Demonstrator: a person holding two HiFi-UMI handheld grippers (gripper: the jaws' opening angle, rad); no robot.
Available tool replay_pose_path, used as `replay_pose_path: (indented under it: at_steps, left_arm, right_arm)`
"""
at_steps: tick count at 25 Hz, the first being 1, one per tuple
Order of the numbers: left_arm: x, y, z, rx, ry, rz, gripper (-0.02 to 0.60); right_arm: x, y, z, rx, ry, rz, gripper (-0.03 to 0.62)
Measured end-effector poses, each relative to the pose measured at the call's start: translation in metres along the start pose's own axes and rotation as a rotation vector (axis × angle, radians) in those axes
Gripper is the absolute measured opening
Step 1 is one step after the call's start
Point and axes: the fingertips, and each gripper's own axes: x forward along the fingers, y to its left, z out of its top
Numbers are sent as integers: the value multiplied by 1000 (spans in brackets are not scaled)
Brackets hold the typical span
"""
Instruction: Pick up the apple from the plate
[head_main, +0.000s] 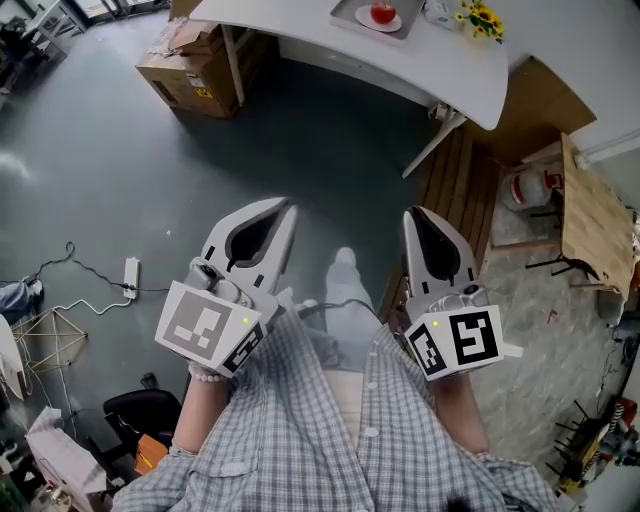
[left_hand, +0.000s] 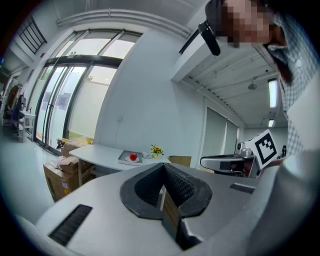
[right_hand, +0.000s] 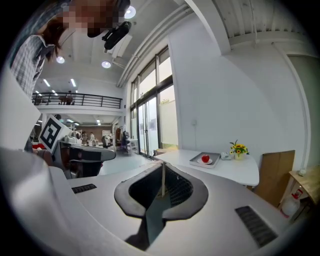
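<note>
A red apple (head_main: 383, 12) lies on a small white plate (head_main: 392, 24) in a grey tray (head_main: 345, 14) on the white table (head_main: 330, 50), far ahead at the top of the head view. Both gripper views show the apple (left_hand: 133, 157) (right_hand: 205, 159) small and distant. My left gripper (head_main: 284, 212) and right gripper (head_main: 414, 216) are held close to my body over the floor, far short of the table. Each points forward with its jaws shut and nothing between them. The left gripper (left_hand: 162, 169) and right gripper (right_hand: 163, 166) are level with each other.
A pot of yellow flowers (head_main: 480, 18) stands beside the tray. Cardboard boxes (head_main: 195, 60) sit under the table's left end. Wooden slats (head_main: 460, 190), a wooden board (head_main: 595, 210) and a red-and-white container (head_main: 528, 187) lie at the right. A power strip (head_main: 131, 278) with cable is on the floor at the left.
</note>
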Motion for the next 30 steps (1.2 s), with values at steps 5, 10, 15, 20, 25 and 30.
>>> replay_pose_path:
  at_steps: [5,10,15,20,25,30]
  left_arm:
    - [25,11,6,-17,-2,39,9]
    - [57,16,9,-20,5,78,9]
    - [92,17,17,-16,-7,114,9]
    - [122,20,28,3,-19,136,9]
    - [155,28,37,11,-33,145,9]
    - [183,29,45,22,-40,135,9]
  right_arm:
    - [27,-19,0,-18,18,44,32]
    - [53,-51,7,-19,16,83,32]
    - [77,-82,14,-13,7,128,32]
    - [101,-105,24,-29,-12,160,32]
    - [122,-131,31,-44,-27,167,32]
    - [135,-162,31,-43,-19,147,32]
